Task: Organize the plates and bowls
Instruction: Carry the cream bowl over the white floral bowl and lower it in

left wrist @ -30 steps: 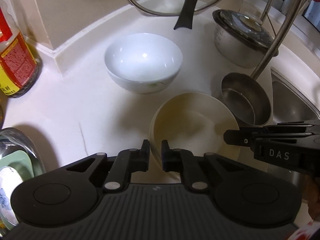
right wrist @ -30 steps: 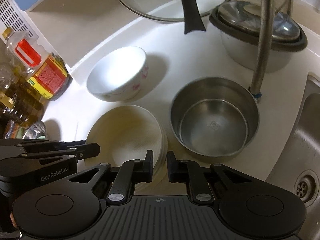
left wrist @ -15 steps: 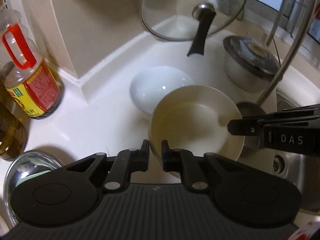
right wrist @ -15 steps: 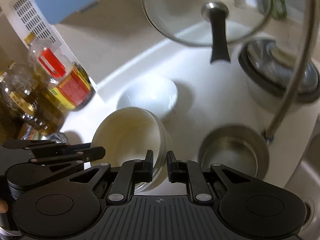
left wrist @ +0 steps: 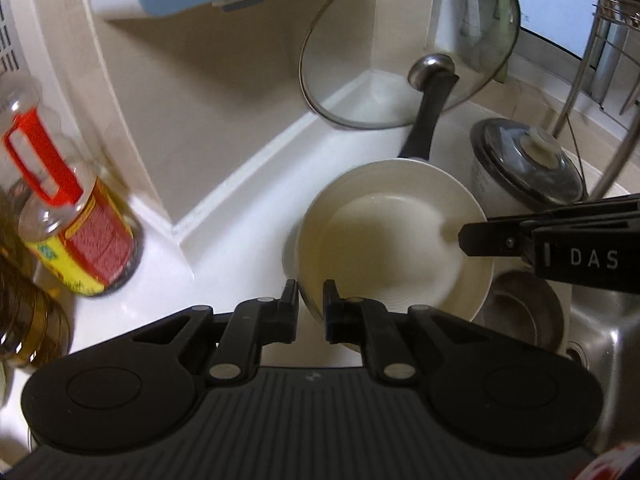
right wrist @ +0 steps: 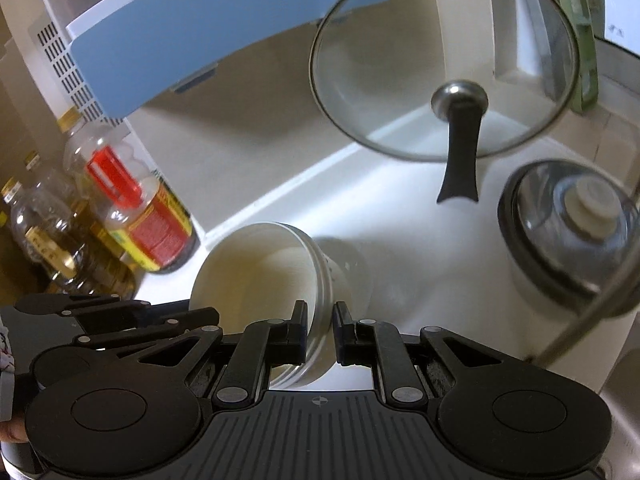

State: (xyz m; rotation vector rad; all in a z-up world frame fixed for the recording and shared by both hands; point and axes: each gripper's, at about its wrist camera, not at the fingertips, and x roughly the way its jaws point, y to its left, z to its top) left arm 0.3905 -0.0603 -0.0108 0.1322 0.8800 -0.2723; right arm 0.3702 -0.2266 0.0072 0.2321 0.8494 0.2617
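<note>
A cream bowl (left wrist: 392,240) with a ridged wall hangs above the white counter (left wrist: 240,248), held from two sides. My left gripper (left wrist: 311,304) is shut on its near rim. My right gripper (right wrist: 320,328) is shut on the opposite rim, and its fingertips (left wrist: 472,236) show at the right of the left wrist view. In the right wrist view the cream bowl (right wrist: 256,272) tilts to the left, with my left gripper (right wrist: 120,320) beside it. Behind it a white bowl (right wrist: 352,268) shows only as a blurred edge on the counter.
A steel bowl (left wrist: 524,312) sits by the sink (left wrist: 608,332). A lidded pot (left wrist: 524,168) and a glass lid (left wrist: 408,48) stand at the back corner. Oil bottles (left wrist: 80,240) crowd the left, under a blue and white appliance (right wrist: 200,28). A tap pipe (right wrist: 580,320) crosses the right.
Both grippers have risen with the cream bowl, lifting it off the counter. The cream bowl now covers the white bowl in the left wrist view, and more of the wall shows.
</note>
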